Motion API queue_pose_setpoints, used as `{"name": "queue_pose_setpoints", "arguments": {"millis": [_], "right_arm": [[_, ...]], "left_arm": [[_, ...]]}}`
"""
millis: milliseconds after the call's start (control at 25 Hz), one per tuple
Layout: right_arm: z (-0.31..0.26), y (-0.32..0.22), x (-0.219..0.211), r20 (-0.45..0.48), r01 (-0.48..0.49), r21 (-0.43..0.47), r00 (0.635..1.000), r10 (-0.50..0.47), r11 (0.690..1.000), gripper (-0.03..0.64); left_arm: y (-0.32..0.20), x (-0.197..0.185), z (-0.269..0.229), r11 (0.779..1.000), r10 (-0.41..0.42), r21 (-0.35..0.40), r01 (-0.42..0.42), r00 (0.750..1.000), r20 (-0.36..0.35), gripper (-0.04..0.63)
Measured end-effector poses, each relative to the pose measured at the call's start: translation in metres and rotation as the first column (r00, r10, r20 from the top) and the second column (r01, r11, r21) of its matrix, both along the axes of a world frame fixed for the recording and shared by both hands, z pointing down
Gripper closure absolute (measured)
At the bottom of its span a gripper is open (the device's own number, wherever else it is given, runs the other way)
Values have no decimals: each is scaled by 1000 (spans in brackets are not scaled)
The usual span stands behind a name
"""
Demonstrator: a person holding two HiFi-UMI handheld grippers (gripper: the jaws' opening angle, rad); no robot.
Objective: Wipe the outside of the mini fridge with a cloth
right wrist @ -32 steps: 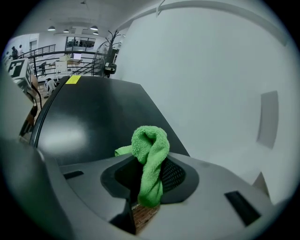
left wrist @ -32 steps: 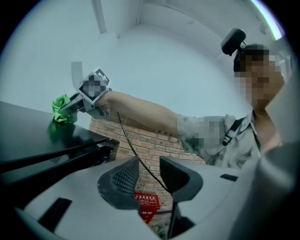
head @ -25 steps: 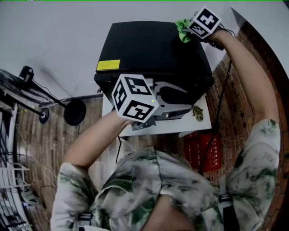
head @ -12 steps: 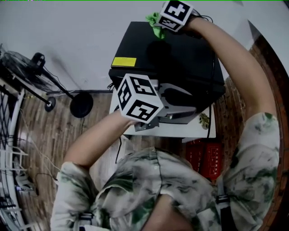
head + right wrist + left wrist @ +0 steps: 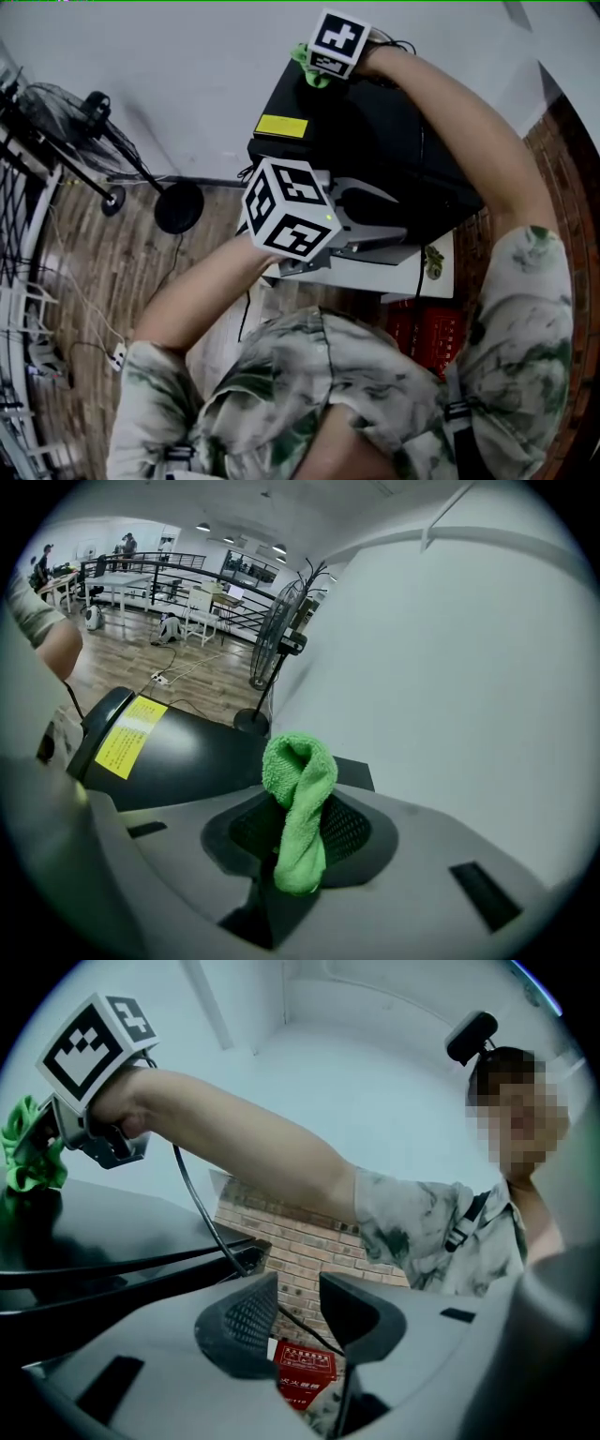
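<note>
The right claw (image 5: 300, 829) is closed on the green cloth (image 5: 300, 803), which sits pinched between its two pads and folds up over their tips in a soft loop. In the head view the cloth (image 5: 310, 67) lies at the far back edge of the black mini fridge (image 5: 375, 141), against the top of the fridge close to the white wall (image 5: 169, 75), with the claw's marker cube just above it and the person's right arm stretched across the fridge top. A yellow label (image 5: 281, 126) lies flat on the fridge's top near its left edge. The left claw (image 5: 298, 1299) hangs in front of the fridge's near side, its jaws a narrow way apart with nothing between them; through the gap shows a red box (image 5: 305, 1368) lower down. The fridge stands on a white tabletop (image 5: 375, 277), whose edge shows beneath its front. A standing fan (image 5: 66, 131) is on the floor to the left, well apart from the fridge.
</note>
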State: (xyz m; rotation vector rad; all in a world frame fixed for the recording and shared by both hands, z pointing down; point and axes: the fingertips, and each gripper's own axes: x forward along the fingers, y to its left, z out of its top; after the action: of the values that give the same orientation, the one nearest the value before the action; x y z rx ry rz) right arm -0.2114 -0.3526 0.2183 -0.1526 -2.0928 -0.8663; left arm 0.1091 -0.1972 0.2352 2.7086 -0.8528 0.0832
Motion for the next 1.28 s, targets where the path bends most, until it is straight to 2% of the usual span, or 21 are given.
{"name": "queue_pose_setpoints", "arguments": {"millis": [400, 760, 1280], "right_arm": [[0, -69, 45, 9, -150, -25, 989, 150, 988, 505], [0, -116, 98, 16, -242, -34, 970, 242, 970, 505], [-2, -169, 170, 1, -391, -36, 920, 391, 920, 505]], "left_arm": [[-4, 10, 1, 999, 41, -7, -41, 999, 2, 459], [-11, 27, 6, 996, 82, -21, -81, 997, 11, 459], [-20, 41, 6, 992, 127, -23, -127, 992, 0, 459]]}}
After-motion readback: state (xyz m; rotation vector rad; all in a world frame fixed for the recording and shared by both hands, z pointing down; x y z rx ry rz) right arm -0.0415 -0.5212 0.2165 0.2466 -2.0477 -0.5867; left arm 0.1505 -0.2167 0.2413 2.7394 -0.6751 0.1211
